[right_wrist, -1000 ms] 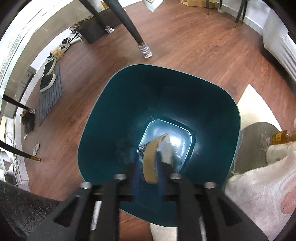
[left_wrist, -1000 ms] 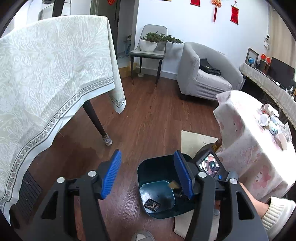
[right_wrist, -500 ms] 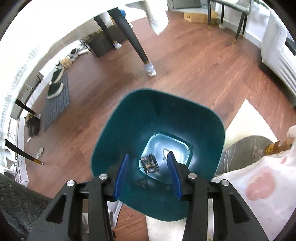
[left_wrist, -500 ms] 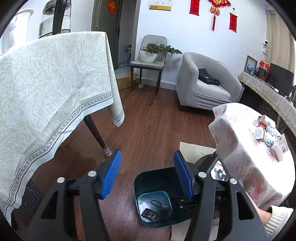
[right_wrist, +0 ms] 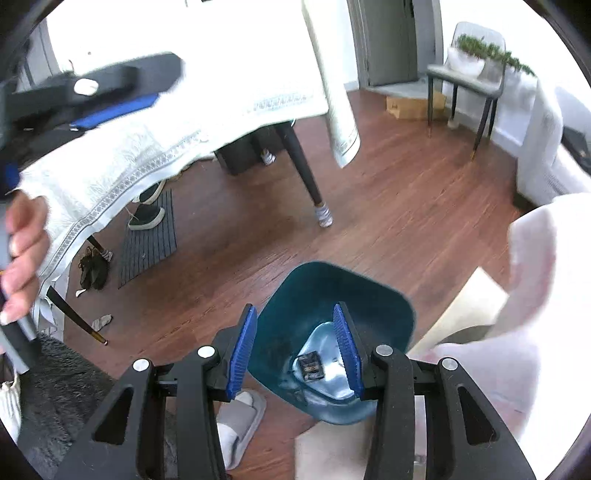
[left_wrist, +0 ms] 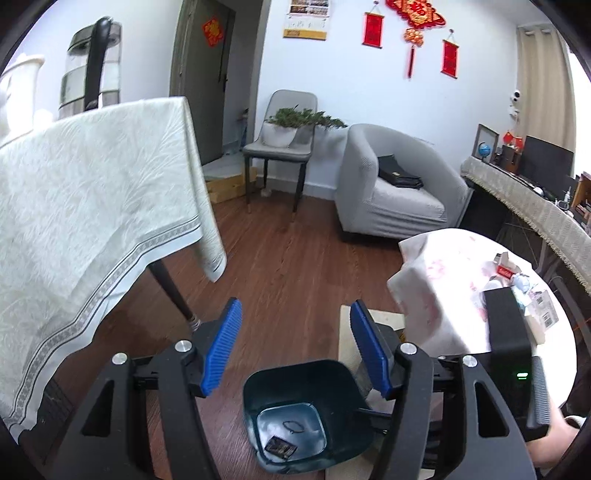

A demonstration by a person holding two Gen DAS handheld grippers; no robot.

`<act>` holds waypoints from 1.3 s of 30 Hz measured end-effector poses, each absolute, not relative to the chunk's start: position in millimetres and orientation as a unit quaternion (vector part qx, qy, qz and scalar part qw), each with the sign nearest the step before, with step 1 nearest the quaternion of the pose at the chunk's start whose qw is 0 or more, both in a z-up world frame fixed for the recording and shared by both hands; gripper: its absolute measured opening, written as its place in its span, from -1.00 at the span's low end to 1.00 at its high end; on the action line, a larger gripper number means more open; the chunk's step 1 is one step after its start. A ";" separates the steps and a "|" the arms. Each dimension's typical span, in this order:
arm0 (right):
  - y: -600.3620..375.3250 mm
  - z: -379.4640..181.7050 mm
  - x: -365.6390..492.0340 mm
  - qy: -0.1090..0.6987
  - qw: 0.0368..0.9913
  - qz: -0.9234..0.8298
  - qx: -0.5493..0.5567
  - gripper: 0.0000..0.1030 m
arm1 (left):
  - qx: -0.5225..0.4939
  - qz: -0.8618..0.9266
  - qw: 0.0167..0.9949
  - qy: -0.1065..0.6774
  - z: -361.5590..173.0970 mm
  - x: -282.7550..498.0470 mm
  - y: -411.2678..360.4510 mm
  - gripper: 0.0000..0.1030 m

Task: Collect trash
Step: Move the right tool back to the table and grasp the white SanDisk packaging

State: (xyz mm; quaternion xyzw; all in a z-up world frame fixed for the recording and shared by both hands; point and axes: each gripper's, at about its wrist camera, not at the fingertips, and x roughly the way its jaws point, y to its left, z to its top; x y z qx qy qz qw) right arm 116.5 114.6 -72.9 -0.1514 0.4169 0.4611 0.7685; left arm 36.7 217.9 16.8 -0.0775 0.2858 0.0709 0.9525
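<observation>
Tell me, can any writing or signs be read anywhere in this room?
None can be read for certain.
Red diamond paper on the door: one gold character, blurred.
Red wall hangings: gold characters, too small.
Wall calendar: print too small.
Red packet on the round table: blurred.

A dark teal trash bin [left_wrist: 306, 417] with a rounded square mouth stands upright and open on the wood floor, below and just ahead of the left claw [left_wrist: 295, 347]. On its pale bottom lie a small dark wrapper [left_wrist: 281, 448] and a thin dark loop [left_wrist: 293, 425], slightly apart.
</observation>
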 end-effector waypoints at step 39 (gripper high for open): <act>-177.9 -0.7 134.8 0.323 0.895 0.297 -0.075 -0.15 | -0.044 -0.142 0.934 0.326 -24.6 161.2 1.1 -0.22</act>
